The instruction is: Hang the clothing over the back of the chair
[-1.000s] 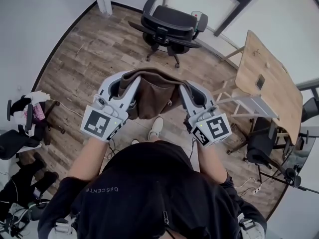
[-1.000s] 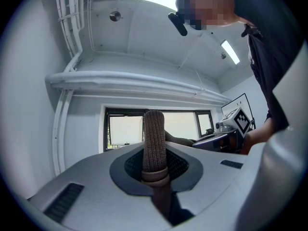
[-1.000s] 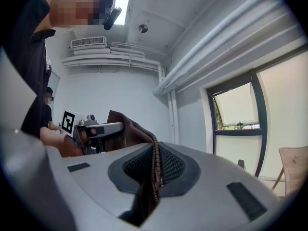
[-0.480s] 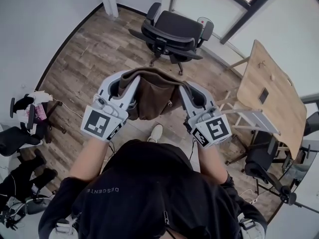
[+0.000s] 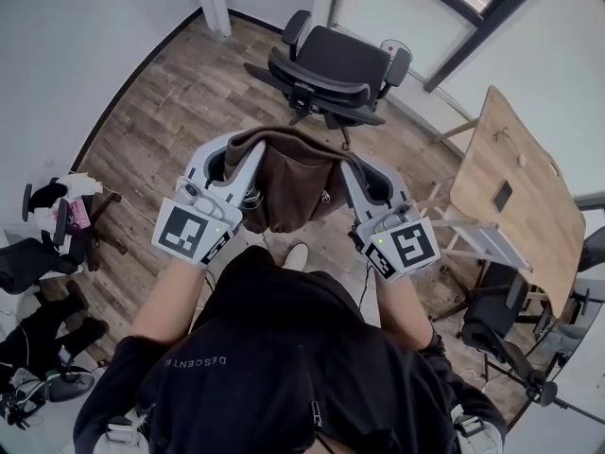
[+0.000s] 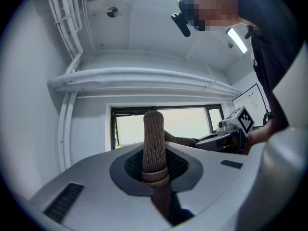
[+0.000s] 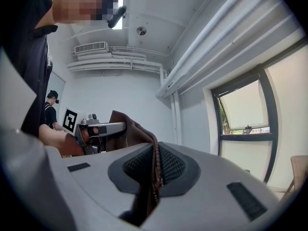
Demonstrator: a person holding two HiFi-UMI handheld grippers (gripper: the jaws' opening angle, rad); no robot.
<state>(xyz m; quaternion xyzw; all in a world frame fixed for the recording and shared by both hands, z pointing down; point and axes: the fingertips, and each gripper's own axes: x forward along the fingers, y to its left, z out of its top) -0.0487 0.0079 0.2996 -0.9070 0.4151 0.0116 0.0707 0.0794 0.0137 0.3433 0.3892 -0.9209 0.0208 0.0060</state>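
Note:
A brown garment (image 5: 293,183) hangs stretched between my two grippers at chest height. My left gripper (image 5: 236,149) is shut on its left top edge; in the left gripper view a ribbed brown hem (image 6: 154,138) stands pinched between the pads. My right gripper (image 5: 352,164) is shut on the right top edge, where the fabric's seam (image 7: 155,167) is clamped in its jaws. A black office chair (image 5: 331,60) stands ahead on the wood floor, its backrest toward me, apart from the garment.
A wooden table (image 5: 515,178) with a white frame chair (image 5: 473,239) stands at the right. Dark chairs and bags (image 5: 38,253) lie at the left, another black chair (image 5: 496,320) at lower right. A second person (image 7: 50,109) stands by the far wall.
The black office chair and the table have slid lower in the head view as I moved toward them. Both grippers keep the same hold on the garment.

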